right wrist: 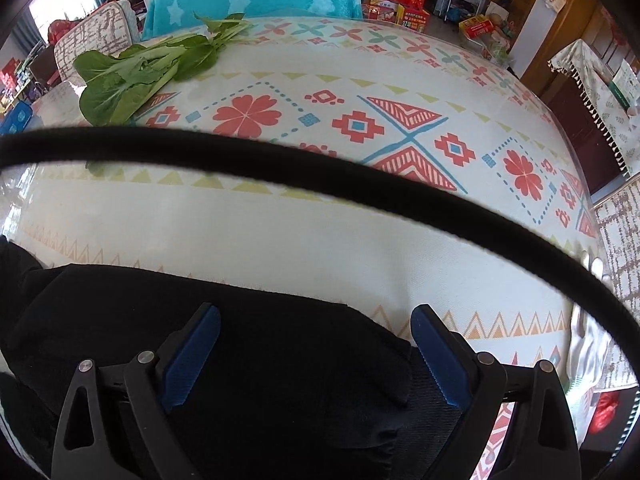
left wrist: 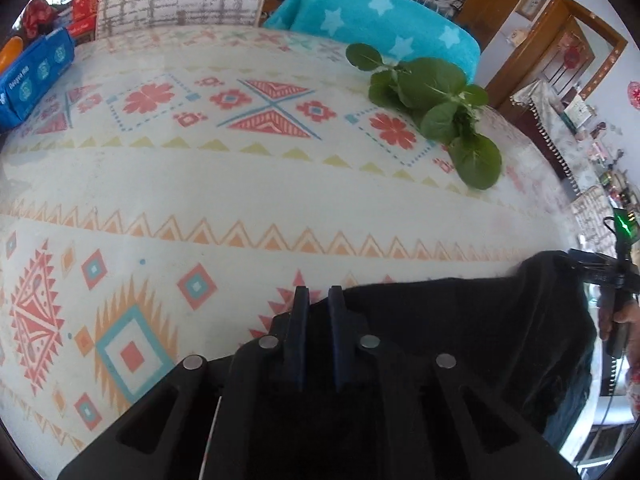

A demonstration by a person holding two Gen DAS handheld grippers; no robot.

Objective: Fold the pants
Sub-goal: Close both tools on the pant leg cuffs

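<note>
The left tongs (left wrist: 318, 292) are seen from the left wrist drawn nearly together on the edge of the black pants (left wrist: 460, 328), which are spread from between the pads off to the right on the patterned table (left wrist: 240, 192), with leafy greens (left wrist: 436, 108) lying well ahead and to the right. From the right wrist, the right tongs (right wrist: 316, 320) are held wide open, nothing being gripped, with the pants (right wrist: 240, 320) bunched between and below the blue pads (right wrist: 192, 360); a black cable (right wrist: 320, 172) is strung across ahead, and the greens (right wrist: 140, 76) are set far ahead to the left.
</note>
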